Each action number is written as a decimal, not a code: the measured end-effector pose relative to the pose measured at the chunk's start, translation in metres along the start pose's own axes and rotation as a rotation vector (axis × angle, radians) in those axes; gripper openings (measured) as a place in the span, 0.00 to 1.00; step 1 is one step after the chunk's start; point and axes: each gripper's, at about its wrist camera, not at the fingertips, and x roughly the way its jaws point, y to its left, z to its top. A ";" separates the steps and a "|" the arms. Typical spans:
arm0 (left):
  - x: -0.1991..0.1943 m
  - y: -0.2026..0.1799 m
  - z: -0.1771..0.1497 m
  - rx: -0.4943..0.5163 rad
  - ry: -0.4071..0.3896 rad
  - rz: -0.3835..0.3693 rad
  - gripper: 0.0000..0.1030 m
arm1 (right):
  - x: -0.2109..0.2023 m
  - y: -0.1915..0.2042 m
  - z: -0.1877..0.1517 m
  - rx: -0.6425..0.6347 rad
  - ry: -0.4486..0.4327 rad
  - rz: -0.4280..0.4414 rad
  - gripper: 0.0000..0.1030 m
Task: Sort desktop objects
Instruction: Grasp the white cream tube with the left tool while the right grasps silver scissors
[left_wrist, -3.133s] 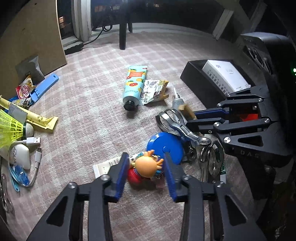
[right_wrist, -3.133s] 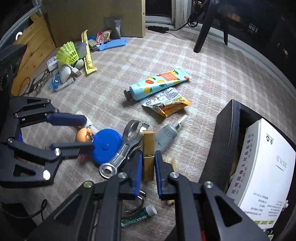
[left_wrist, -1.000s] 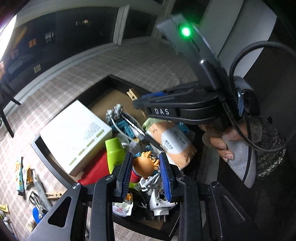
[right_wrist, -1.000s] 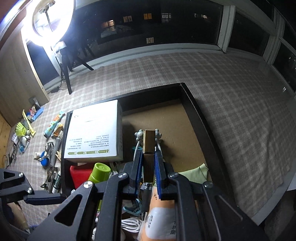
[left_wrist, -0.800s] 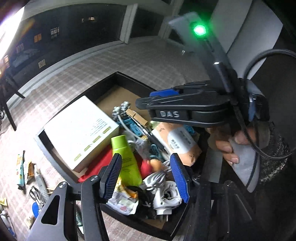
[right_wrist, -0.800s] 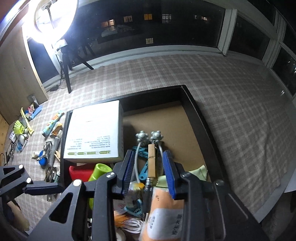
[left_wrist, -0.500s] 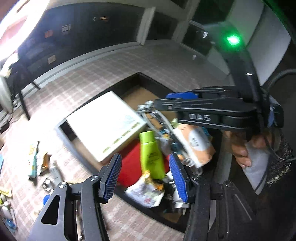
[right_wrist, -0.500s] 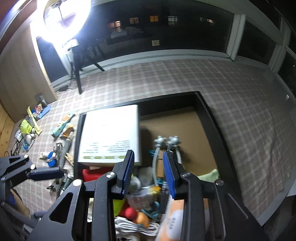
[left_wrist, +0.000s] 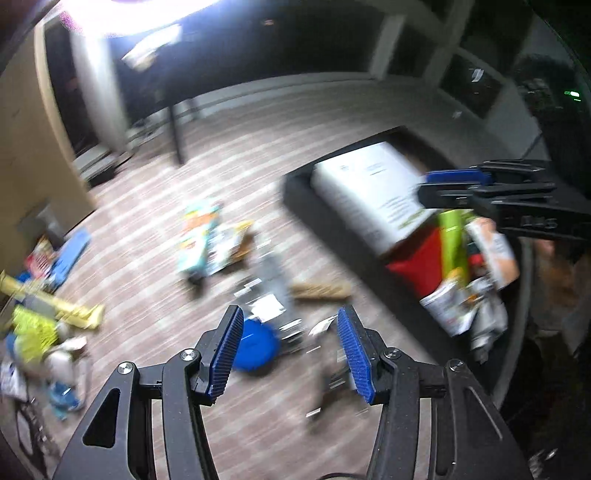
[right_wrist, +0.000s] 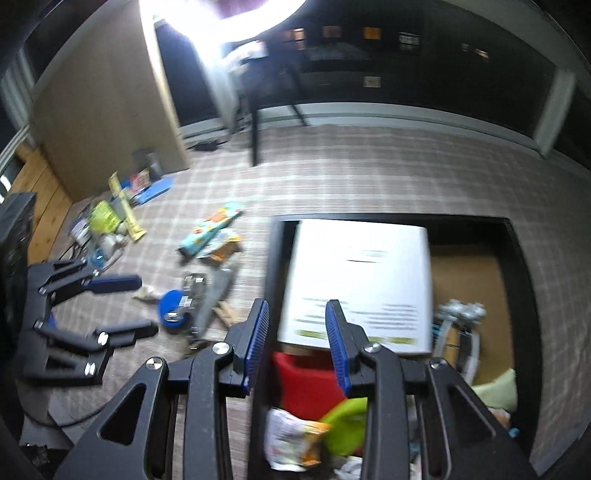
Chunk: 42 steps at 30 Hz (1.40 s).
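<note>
My left gripper (left_wrist: 288, 349) hangs agape and empty over the checked cloth, just above the blue round tape measure (left_wrist: 255, 349). My right gripper (right_wrist: 297, 339) is empty too, jaws apart, over the black tray's (right_wrist: 275, 254) near edge. Beyond lies the white box (right_wrist: 360, 280) inside it.
</note>
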 end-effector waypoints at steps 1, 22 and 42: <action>0.001 0.007 -0.002 -0.008 0.007 0.010 0.49 | 0.004 0.007 0.001 -0.012 0.008 0.009 0.31; 0.041 0.066 -0.042 0.187 0.175 0.042 0.51 | 0.102 0.084 0.015 -0.094 0.234 0.083 0.31; 0.048 0.066 -0.041 0.170 0.162 0.024 0.21 | 0.140 0.093 0.023 -0.109 0.311 0.104 0.22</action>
